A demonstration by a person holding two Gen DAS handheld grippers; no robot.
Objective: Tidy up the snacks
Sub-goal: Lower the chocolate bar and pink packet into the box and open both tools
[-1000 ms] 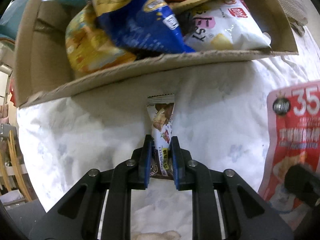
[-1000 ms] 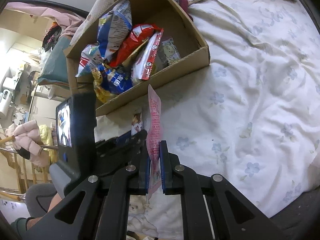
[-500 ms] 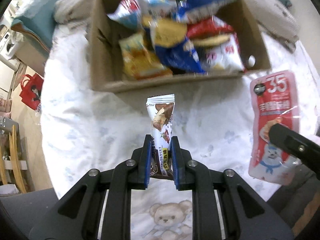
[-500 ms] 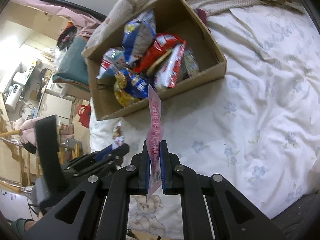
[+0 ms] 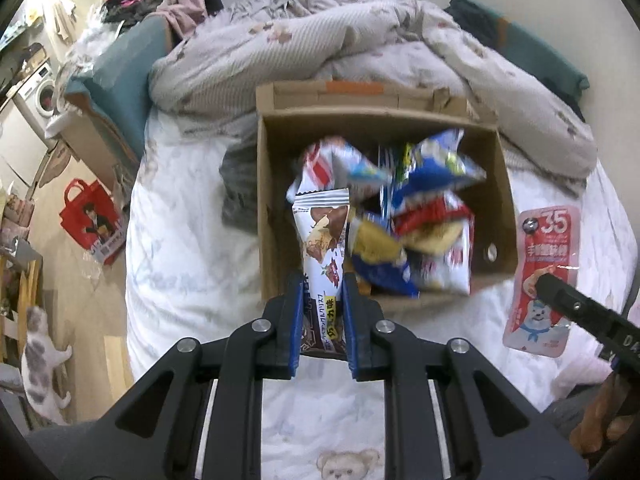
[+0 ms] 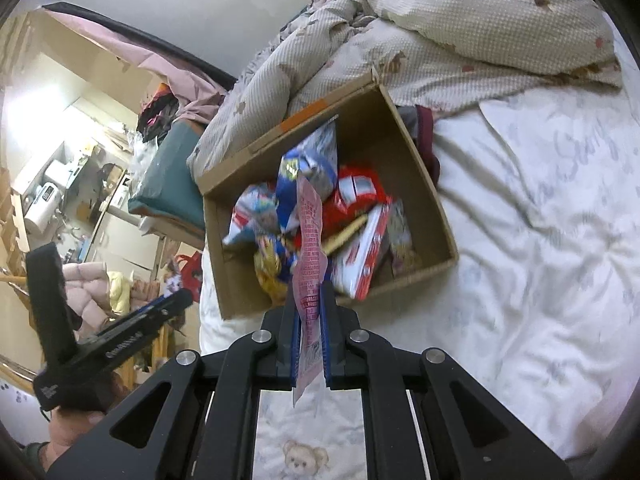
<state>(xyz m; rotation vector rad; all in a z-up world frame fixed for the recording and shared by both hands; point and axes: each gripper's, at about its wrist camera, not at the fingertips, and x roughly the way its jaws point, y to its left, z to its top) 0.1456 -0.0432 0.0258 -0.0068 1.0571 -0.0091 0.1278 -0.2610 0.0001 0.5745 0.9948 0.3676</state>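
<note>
A cardboard box with several snack bags stands on the bed. My left gripper is shut on a white and brown chocolate bar wrapper, held upright above the box's near left part. My right gripper is shut on a pink pouch, seen edge-on above the box's near wall. The pink pouch also shows in the left wrist view, to the right of the box. The left gripper's body shows in the right wrist view at lower left.
A rumpled quilt lies behind the box. The white sheet spreads to the right. The bed's left edge drops to the floor, with a red bag and a cat.
Both grippers have risen and moved back, so the box now sits lower and farther in view. The bar and the pouch now hang over the box instead of in front of it.
</note>
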